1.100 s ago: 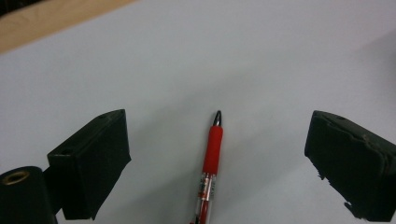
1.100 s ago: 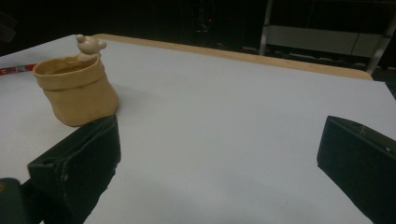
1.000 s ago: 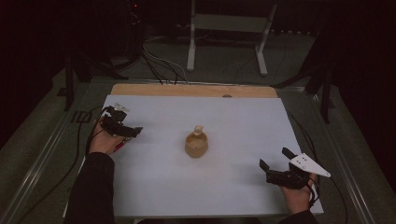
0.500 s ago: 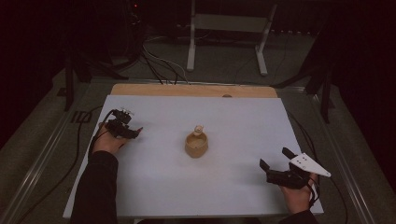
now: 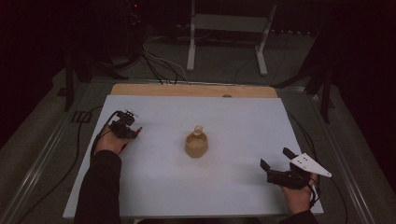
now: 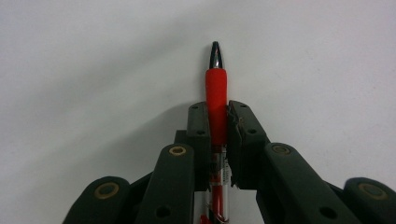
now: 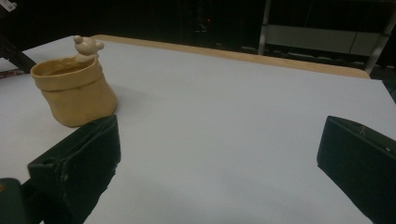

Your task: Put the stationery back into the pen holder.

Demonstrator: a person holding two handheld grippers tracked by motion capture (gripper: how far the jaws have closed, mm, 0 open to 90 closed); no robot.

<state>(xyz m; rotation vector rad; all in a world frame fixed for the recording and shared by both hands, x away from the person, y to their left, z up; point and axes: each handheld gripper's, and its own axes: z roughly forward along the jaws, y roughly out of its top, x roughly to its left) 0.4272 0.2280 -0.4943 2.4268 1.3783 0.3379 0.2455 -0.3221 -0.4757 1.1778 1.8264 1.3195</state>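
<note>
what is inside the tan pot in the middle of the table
The tan pot shows only a dark inner rim with a small pale figure on its edge. Its wall hides the bottom.

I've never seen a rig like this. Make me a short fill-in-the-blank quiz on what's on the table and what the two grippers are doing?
1. The left gripper is shut on a pen whose grip is coloured ____.
2. The jaws of the right gripper stand ____, with nothing between them.
3. The tan pot stands near the ____ of the white table.

Missing words: red; open; middle
</note>
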